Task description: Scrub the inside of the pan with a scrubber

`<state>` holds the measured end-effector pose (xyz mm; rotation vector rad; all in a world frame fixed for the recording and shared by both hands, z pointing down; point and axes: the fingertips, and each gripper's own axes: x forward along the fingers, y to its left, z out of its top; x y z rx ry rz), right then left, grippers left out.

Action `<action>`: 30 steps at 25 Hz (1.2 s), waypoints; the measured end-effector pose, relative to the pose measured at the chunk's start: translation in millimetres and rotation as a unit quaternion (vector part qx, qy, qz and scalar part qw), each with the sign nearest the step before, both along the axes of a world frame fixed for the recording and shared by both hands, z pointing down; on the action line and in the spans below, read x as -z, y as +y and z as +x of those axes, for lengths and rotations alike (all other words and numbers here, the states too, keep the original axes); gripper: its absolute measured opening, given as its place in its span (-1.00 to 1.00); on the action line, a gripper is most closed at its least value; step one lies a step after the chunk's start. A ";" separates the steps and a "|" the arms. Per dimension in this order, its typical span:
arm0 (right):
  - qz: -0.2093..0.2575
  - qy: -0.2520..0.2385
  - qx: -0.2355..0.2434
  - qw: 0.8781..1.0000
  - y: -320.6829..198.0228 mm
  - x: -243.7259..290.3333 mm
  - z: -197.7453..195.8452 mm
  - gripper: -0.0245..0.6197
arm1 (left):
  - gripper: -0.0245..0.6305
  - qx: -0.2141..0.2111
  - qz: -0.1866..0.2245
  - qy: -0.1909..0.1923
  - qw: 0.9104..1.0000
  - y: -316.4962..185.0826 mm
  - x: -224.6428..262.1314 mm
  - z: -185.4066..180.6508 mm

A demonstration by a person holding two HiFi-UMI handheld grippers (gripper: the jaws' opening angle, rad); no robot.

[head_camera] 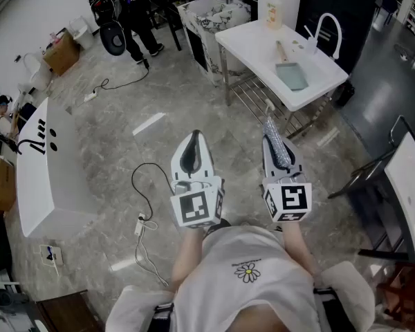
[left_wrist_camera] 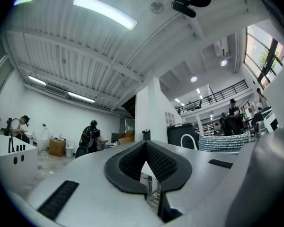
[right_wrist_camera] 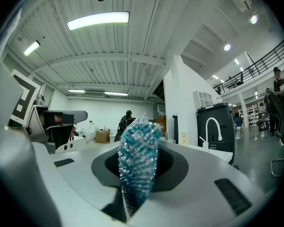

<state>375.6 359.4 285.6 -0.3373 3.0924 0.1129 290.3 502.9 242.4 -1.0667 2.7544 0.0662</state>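
- Head view: the white sink table [head_camera: 252,40] stands ahead and to the person's right, well apart from both grippers.
- The grey-blue square pan with a wooden handle [head_camera: 291,75] lies flat on that table. It is between the table's near edge and the white arched faucet [head_camera: 330,25], with its handle pointing away from the person.
- The left gripper [head_camera: 194,144] is held out over the marble floor, short of the table. Its jaws are together with nothing between them.
- The right gripper [head_camera: 277,152] is level with the left one and nearer the table. It is clamped on a glittery silver-blue mesh scrubber [head_camera: 273,137] that sticks out past the jaw tips.
- Left gripper view: the dark ribbed pads [left_wrist_camera: 163,162] meet at the tips and the gripper is empty. The faucet's arch shows far beyond the jaws.
- Right gripper view: the scrubber fills the gap between the jaws and is pinched at its lower half. The sink table and faucet sit ahead, to the right of the jaws.
- Judgement: scrubbing has not begun, and the step in hand is the approach to the table.
- To do it well, close in squarely on the table's near edge.
- Open the left jaws and pin the wooden handle so the pan cannot slide.
- Bring the scrubber's free end down inside the pan wall, not onto the rim.
- Keep the grip low on the mesh so it does not fold away under pressure.
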 end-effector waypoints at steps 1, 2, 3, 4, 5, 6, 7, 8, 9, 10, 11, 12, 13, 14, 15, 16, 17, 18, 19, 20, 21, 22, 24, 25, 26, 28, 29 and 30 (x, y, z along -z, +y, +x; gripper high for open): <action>-0.001 0.000 0.002 1.000 -0.8 -0.8 0.0 -0.74 | -0.87 0.000 0.000 0.000 1.000 -1.4 -1.1 0.3; -0.002 0.000 0.003 1.000 -1.5 -1.6 0.0 -0.73 | -0.87 0.000 0.000 0.000 1.000 -2.7 -2.2 0.7; -0.002 0.000 0.005 1.000 -1.9 -2.4 0.0 -0.73 | -0.87 -0.001 -0.001 0.000 1.000 -3.7 -3.4 1.0; -0.001 0.000 0.007 1.000 -2.1 -3.2 0.0 -0.73 | -0.87 -0.001 -0.001 0.000 1.000 -4.5 -4.5 1.3; 0.000 -0.001 0.009 1.000 -2.2 -3.9 -0.1 -0.73 | -0.87 0.000 -0.001 0.001 1.000 -4.9 -5.5 1.6; 0.000 -0.001 0.011 1.000 -2.7 -4.7 -0.2 -0.74 | -0.87 0.000 -0.001 0.001 1.000 -5.4 -6.4 1.6; -0.001 -0.002 0.011 1.000 -3.6 -5.4 -0.2 -0.73 | -0.87 0.001 -0.001 0.001 1.000 -6.0 -7.3 1.4; -0.001 -0.002 0.011 1.000 -4.9 -5.9 -0.2 -0.73 | -0.87 0.002 -0.001 0.002 1.000 -6.8 -8.0 1.1; -0.002 -0.002 0.011 1.000 -6.1 -6.1 -0.4 -0.73 | -0.87 0.002 -0.001 0.002 1.000 -7.6 -8.5 0.7; -0.003 -0.003 0.012 1.000 -7.1 -6.2 -0.7 -0.73 | -0.87 0.003 -0.001 0.003 1.000 -8.1 -9.0 0.2; -0.004 -0.004 0.013 1.000 -7.9 -6.3 -1.0 -0.73 | -0.87 0.004 -0.001 0.004 1.000 -8.4 -9.5 -0.3; -0.008 -0.007 0.014 1.000 -9.0 -6.0 -1.2 -0.74 | -0.87 0.005 -0.001 0.005 1.000 -8.7 -9.9 -0.8; -0.013 -0.011 0.014 1.000 -10.7 -5.4 -1.0 -0.74 | -0.87 0.006 -0.001 0.006 1.000 -9.1 -10.3 -1.2; -0.019 -0.015 0.012 1.000 -13.0 -4.9 -0.5 -0.74 | -0.87 0.007 -0.002 0.007 1.000 -10.0 -10.5 -1.1; -0.025 -0.017 0.010 1.000 -15.9 -4.6 0.4 -0.74 | -0.87 0.006 -0.004 0.009 1.000 -11.2 -10.4 -0.3; -0.029 -0.017 0.006 0.999 -18.9 -4.5 1.4 -0.74 | -0.87 0.006 -0.005 0.009 1.000 -12.6 -9.4 1.0; -0.032 -0.016 0.002 0.999 -22.2 -4.5 1.9 -0.74 | -0.87 0.005 -0.006 0.007 1.000 -14.1 -7.1 2.1; -0.035 -0.016 -0.001 0.999 -25.4 -4.1 1.0 -0.74 | -0.87 0.004 -0.007 0.004 1.000 -15.5 -3.9 1.9; -0.038 -0.017 -0.003 0.999 -28.3 -3.6 -1.3 -0.74 | -0.87 0.004 -0.007 -0.001 1.000 -16.7 -0.6 0.0; -0.040 -0.019 -0.004 0.999 -30.5 -3.8 -4.4 -0.74 | -0.87 0.005 -0.007 -0.006 1.000 -17.4 1.7 -3.6; -0.041 -0.019 -0.004 0.999 -32.1 -5.3 -7.2 -0.74 | -0.87 0.007 -0.007 -0.009 1.000 -17.5 2.3 -8.0; -0.042 -0.017 -0.004 0.999 -33.3 -7.6 -9.2 -0.74 | -0.87 0.010 -0.007 -0.009 1.000 -17.0 1.4 -12.5; -0.043 -0.012 -0.004 0.999 -37.0 -12.0 -12.2 -0.74 | -0.87 0.018 -0.007 -0.005 1.000 -15.9 -1.4 -21.1; -0.045 -0.010 -0.005 0.999 -40.2 -13.6 -13.9 -0.74 | -0.87 0.022 -0.007 -0.004 1.000 -16.3 -2.0 -25.1; -0.047 -0.008 -0.006 0.999 -44.0 -15.2 -15.7 -0.73 | -0.87 0.025 -0.007 -0.004 1.000 -17.6 -2.4 -28.8; -0.052 -0.004 -0.010 0.999 -51.6 -19.4 -19.9 -0.74 | -0.87 0.025 -0.006 -0.001 1.000 -22.3 -5.1 -35.7; -0.054 -0.003 -0.011 0.998 -55.1 -22.3 -23.1 -0.74 | -0.87 0.023 -0.006 0.000 1.000 -25.5 -7.7 -39.7; -0.054 -0.002 -0.012 0.998 -58.9 -25.2 -27.7 -0.74 | -0.87 0.021 -0.005 0.000 1.000 -29.5 -10.9 -44.5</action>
